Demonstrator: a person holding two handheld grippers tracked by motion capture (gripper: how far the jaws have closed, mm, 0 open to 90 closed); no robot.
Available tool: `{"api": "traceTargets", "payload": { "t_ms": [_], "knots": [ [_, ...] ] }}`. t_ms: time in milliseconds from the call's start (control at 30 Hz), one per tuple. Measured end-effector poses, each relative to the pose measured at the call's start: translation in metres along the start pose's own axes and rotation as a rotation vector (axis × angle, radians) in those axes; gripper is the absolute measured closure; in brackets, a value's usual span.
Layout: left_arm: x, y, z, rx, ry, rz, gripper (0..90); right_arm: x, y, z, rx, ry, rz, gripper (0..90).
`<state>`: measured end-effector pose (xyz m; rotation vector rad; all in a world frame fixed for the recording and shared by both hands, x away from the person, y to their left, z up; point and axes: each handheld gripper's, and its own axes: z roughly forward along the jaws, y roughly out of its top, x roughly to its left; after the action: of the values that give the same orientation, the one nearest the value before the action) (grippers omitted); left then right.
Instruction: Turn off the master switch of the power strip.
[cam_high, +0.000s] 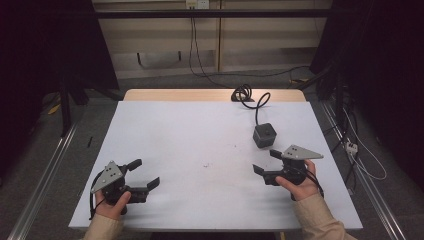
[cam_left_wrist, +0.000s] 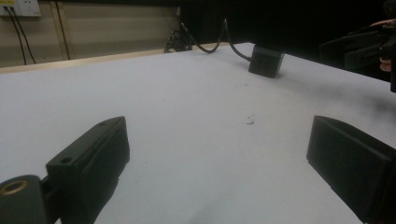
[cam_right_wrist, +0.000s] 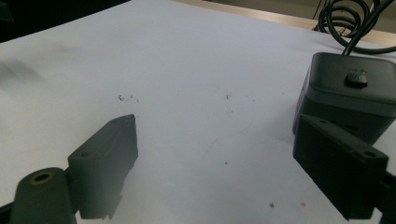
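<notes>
At about two o'clock on the white table sits the dark cube power adapter, its cable coiling toward twelve, unobstructed, with the right gripper just at its six, jaws spread, seemingly to grasp it, while the left gripper idles released at eight.

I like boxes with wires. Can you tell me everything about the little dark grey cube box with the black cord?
The dark grey cube box looks like matte plastic with rounded edges and a small button on top. It sits upright on the white table, right of the middle. A black cord leaves its far side and coils at the table's back edge. The open right gripper is close beside it, not touching.
</notes>
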<state>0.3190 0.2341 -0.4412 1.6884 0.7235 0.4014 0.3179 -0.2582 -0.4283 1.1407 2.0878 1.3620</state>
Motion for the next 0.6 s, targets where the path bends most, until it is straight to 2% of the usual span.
{"api": "traceTargets", "payload": {
  "t_ms": [600],
  "knots": [
    [0.0,0.0,0.001,0.004,-0.002,0.001,5.7,0.001,-0.025,-0.016,0.018,-0.005,-0.007,13.5]
  ]
}}
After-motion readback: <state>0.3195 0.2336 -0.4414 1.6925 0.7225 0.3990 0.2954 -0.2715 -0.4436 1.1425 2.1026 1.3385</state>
